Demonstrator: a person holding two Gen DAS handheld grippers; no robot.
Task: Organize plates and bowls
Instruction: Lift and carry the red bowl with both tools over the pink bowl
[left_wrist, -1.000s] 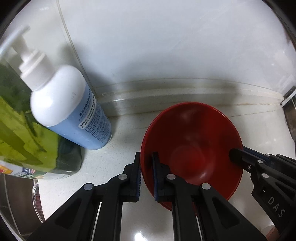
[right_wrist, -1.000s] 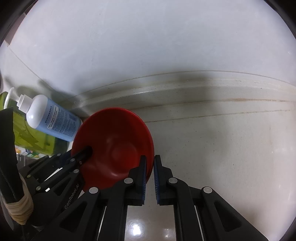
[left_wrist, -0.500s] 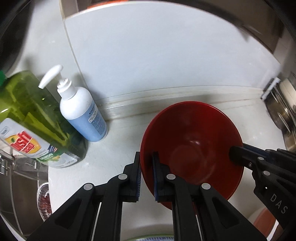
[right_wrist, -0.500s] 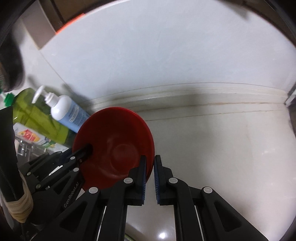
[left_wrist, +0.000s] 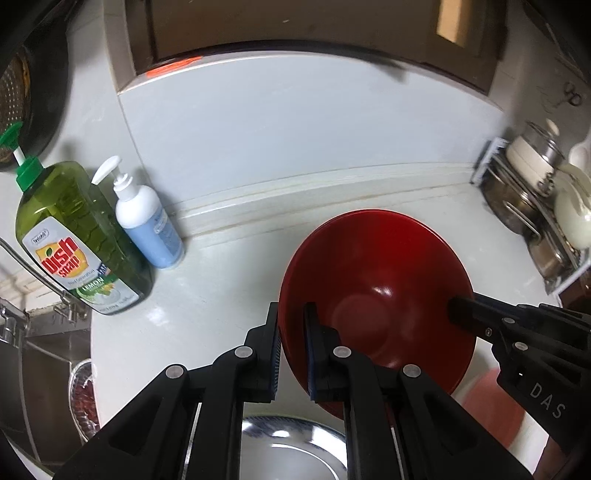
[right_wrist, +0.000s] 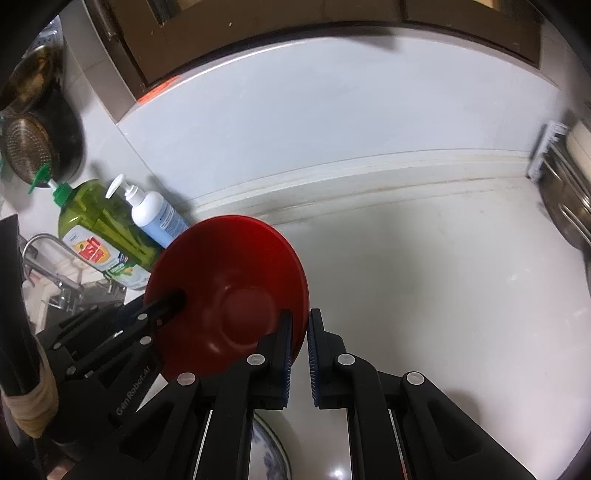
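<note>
Lift-off: glossy red plastic bowl (left_wrist: 376, 295), pinched at opposite rim edges by left gripper (left_wrist: 291, 347) and right gripper (right_wrist: 299, 350), has risen off the white table (right_wrist: 443, 295), ready for stacking.

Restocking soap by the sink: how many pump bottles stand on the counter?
2. The green dish soap bottle stands far left beside the sink; the white-and-blue pump bottle stands just right of it, near the wall. More may be out of view.

Steel plate (left_wrist: 291, 454) cut off below; orange dish (left_wrist: 491, 402) blurred.
</note>
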